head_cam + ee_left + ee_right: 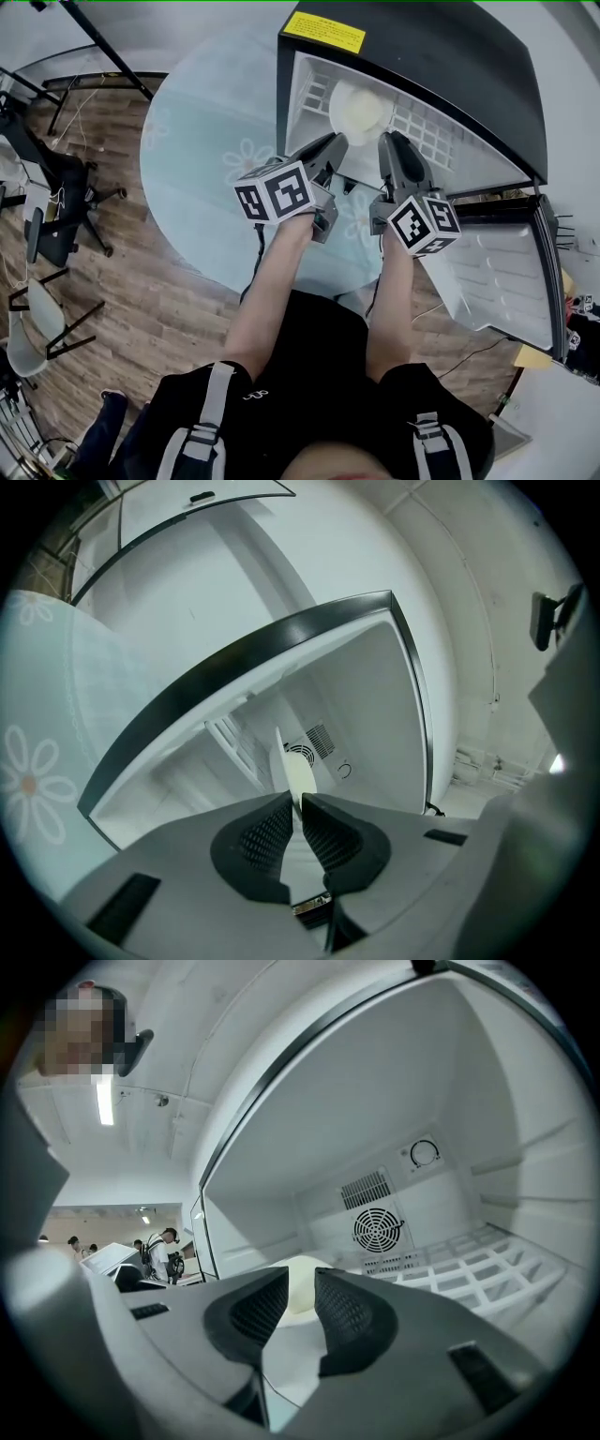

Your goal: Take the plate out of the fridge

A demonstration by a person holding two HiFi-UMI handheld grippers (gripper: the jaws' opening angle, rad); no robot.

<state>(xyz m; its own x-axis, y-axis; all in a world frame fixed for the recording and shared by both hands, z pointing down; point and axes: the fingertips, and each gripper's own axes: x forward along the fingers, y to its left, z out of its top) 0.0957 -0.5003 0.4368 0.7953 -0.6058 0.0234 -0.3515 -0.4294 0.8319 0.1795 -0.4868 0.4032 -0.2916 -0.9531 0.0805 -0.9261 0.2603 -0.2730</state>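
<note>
the left gripper [296, 801] pinches the rim of the round cream plate [361, 109], which sits on the white wire shelf [424, 131] inside the open black-cased fridge [441, 66]. the right gripper [302, 1277] hangs half-spread and empty just beside it. the grasp looks made; next, the plate must slide out level.

Looks like a lab or recording room set up in an office space, not anyone's home. In the head view the left side is wood-look flooring [159, 309] with black office chairs [56, 202], a black stand [103, 47] at the upper left, and loose cables [469, 354] on the floor at the lower right. The mini fridge [422, 56] just sits on a round table with a flowery tablecloth [206, 141]. On the left of the right gripper view there's a ceiling strip light [104, 1099] and, lower down, people [167, 1251] standing in the background.
</note>
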